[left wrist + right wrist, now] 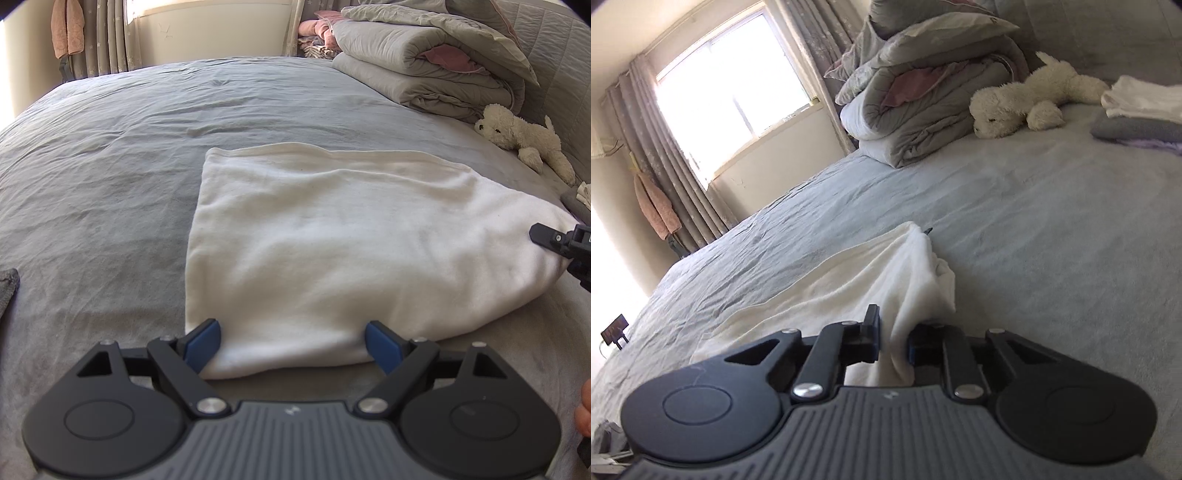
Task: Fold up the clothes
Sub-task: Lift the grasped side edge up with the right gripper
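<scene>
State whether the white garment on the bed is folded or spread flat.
Folded: the white garment lies doubled, layered edges along its far side.

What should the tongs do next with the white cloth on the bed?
Probably close the left tongs on the near edge of the white cloth. They sit wide open with that edge between their blue pads, gripping nothing, while the right tongs already pinch the cloth's other end. With both ends held, the cloth could be lifted and folded over.
</scene>
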`<control>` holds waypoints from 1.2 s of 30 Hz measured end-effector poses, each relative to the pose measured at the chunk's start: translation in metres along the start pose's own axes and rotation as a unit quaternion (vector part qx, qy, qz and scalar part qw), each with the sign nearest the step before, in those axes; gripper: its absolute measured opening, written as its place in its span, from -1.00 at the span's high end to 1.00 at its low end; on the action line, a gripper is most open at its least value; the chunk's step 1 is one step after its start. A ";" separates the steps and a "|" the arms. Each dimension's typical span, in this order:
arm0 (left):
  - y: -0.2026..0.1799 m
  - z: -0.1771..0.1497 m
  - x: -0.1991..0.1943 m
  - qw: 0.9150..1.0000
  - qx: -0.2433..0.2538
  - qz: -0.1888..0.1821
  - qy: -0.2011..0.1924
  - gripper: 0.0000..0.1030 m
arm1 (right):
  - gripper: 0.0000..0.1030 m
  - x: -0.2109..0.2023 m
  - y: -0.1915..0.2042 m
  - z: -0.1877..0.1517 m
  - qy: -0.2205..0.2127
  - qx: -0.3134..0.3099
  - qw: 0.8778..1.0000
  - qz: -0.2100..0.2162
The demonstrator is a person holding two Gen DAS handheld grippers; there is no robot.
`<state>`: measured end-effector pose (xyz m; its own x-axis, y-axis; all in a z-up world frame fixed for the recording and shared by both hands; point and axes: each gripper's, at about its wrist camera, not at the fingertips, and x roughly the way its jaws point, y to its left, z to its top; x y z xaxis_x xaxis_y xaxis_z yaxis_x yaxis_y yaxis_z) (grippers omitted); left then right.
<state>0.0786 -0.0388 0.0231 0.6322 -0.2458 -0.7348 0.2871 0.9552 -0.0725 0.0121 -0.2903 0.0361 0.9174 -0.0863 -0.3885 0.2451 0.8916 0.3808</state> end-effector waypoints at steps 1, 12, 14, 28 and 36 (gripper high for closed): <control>0.000 0.000 0.000 1.000 0.000 0.000 0.000 -0.69 | 0.64 -0.002 0.007 0.001 -0.008 -0.024 1.000 -0.003; -0.001 0.003 -0.009 1.000 -0.010 -0.009 -0.023 -0.69 | 0.65 0.005 -0.013 0.004 0.016 0.039 0.999 -0.005; -0.005 0.006 -0.019 0.998 -0.009 -0.026 -0.055 -0.69 | 0.65 0.005 -0.013 0.004 0.019 0.044 0.999 -0.005; -0.082 0.000 0.016 0.985 0.115 0.048 -0.118 -0.68 | 0.65 0.001 -0.010 0.011 0.020 0.055 0.998 0.017; -0.074 0.002 0.018 0.989 0.094 0.031 -0.108 -0.68 | 0.65 -0.012 0.010 0.019 -0.014 0.003 0.999 0.049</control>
<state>0.0703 -0.1143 0.0171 0.7855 -0.2362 -0.5720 0.3590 0.9268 0.1102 0.0098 -0.2884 0.0601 0.9459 -0.0110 -0.3244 0.1549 0.8936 0.4213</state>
